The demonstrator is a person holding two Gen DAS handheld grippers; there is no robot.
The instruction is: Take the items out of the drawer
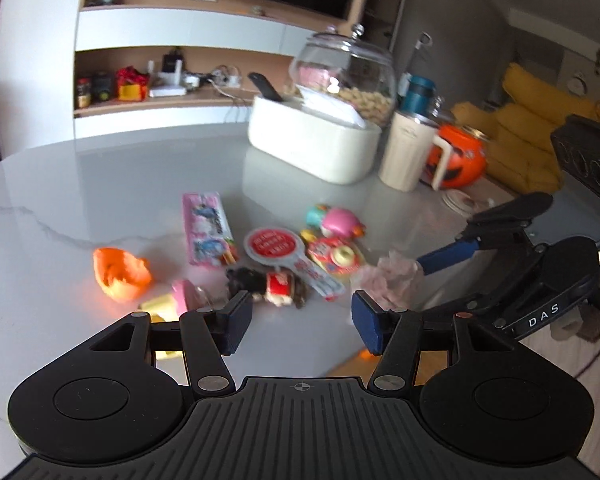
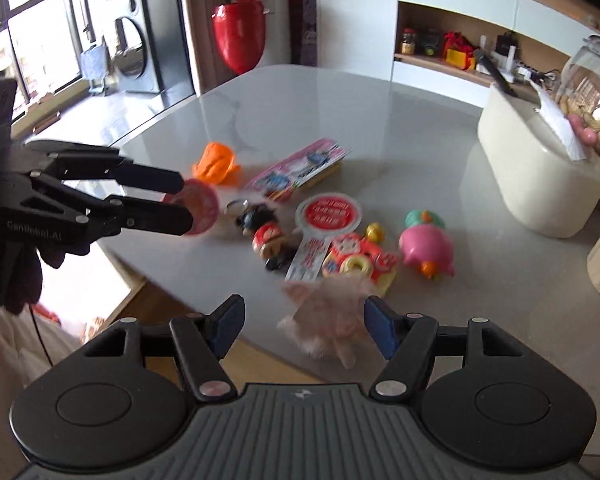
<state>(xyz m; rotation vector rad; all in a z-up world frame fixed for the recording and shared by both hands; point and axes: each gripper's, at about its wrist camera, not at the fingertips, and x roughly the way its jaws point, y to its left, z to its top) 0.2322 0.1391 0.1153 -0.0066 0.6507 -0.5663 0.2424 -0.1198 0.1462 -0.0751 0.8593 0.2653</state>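
Small items lie spread on the grey marble table [image 1: 100,184]: an orange piece [image 1: 120,276], a pink packet [image 1: 208,228], a red round tag [image 1: 270,244], a little doll [image 1: 268,284] and a pink toy [image 1: 336,220]. My left gripper [image 1: 300,322] hangs open over the near edge with only table between its pads; a pink disc [image 1: 184,296] lies just left of them. My right gripper [image 2: 306,324] is open too, with a blurred pale pink fluffy item [image 2: 328,320] between its fingers, close to the right pad. No drawer is in view.
A white box [image 1: 312,144], a glass jar of peanuts [image 1: 348,72], a cream mug [image 1: 408,156] and an orange pumpkin bucket [image 1: 460,156] crowd the table's far right. The table edge runs just under both grippers. A gloved hand [image 2: 4,272] holds the left gripper [image 2: 184,200].
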